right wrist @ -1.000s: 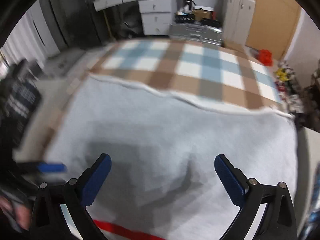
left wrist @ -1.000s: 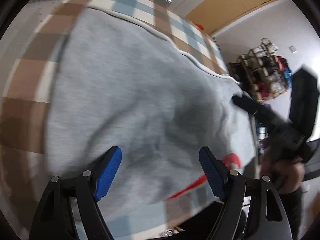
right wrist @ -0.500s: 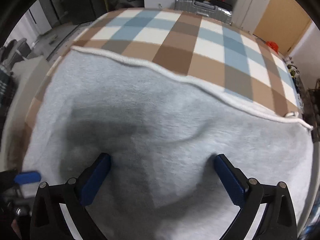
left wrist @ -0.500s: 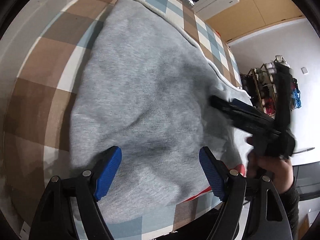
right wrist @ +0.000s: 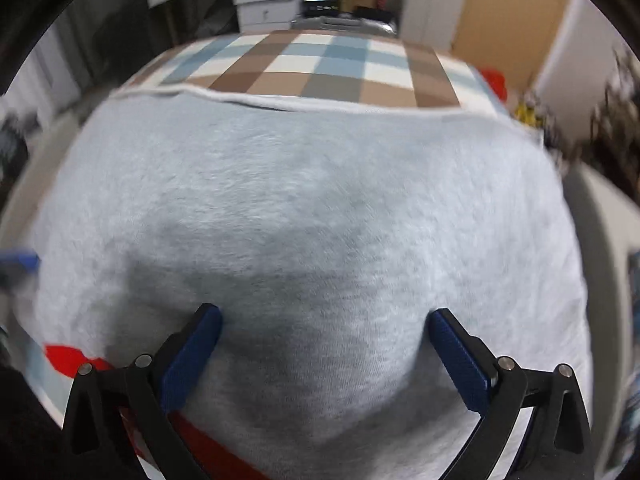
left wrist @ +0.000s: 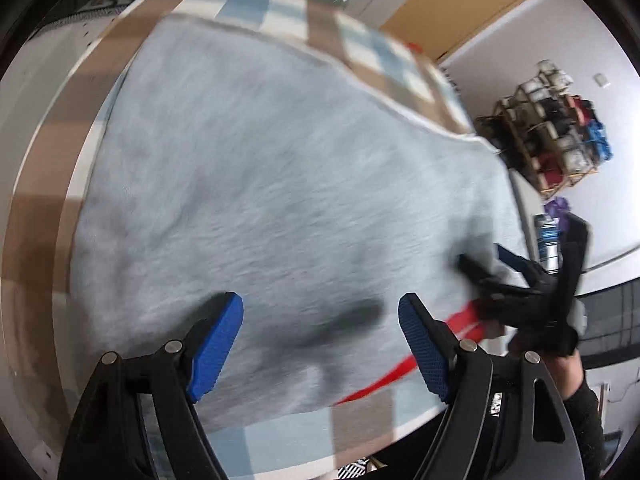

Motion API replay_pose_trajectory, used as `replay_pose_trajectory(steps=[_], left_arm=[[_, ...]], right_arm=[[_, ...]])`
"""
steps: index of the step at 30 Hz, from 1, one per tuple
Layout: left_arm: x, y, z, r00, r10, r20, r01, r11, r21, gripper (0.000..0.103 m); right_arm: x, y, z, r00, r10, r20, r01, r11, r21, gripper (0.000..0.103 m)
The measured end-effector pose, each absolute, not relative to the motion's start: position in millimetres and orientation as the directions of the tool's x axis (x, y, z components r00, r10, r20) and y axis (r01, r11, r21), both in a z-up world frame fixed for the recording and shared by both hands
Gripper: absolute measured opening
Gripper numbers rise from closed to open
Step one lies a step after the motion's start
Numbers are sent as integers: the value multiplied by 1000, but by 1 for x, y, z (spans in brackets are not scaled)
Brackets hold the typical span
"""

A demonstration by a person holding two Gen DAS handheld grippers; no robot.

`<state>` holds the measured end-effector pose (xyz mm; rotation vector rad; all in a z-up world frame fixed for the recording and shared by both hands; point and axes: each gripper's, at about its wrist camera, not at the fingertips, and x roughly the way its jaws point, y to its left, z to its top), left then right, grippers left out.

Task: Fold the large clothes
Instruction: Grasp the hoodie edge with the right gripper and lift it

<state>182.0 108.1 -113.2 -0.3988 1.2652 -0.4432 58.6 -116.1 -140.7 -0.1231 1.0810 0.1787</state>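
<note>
Even indoor light, motion blur thru both views, fisheye-warped edges.

My pads (left wrist: 216,344) are blue on black fingers. Under me lies a pale grey garment (left wrist: 280,184) with a white hem and a red stripe (left wrist: 384,376), on a cloth (right wrist: 320,64) checked brown, blue and white.
</note>
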Motion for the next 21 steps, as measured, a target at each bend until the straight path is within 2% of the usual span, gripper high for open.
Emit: replay_pose_trajectory(steps=[3,7,9,11,14,17,19,21], left_arm=[[178,121,-112,252,-525,-813,99,850,-518,77],[161,156,-107,313,-517,-797,74,850,-522,77],[155,168,-112,316,-495,-809,61,862,-503,77],[153,176,-121,299,-516,-803,35,847,-531,76],[152,171,-125,305,-506,-807,26,851,-524,76],[140,164,-116,339,-440,-831,47,890,-453,76],[136,162,-109,349,-417,-839,17,898,-439,76],[129,147,-87,368,-447,-816,74,888,-453,76]], right_arm=[[53,-122,-133,476,119,-871,-224,975,10,103],[26,-152,-106,557,147,-817,-133,987,87,103],[16,-165,-102,590,128,-797,-107,991,80,103],[9,-179,-114,576,95,-812,-51,995,80,103],[10,-190,-147,522,153,-839,-25,986,164,103],[-2,-188,-142,590,152,-793,-36,986,162,103],[-21,-204,-126,656,277,-702,-40,942,334,103],[-40,-230,-104,728,392,-563,-56,852,520,103]])
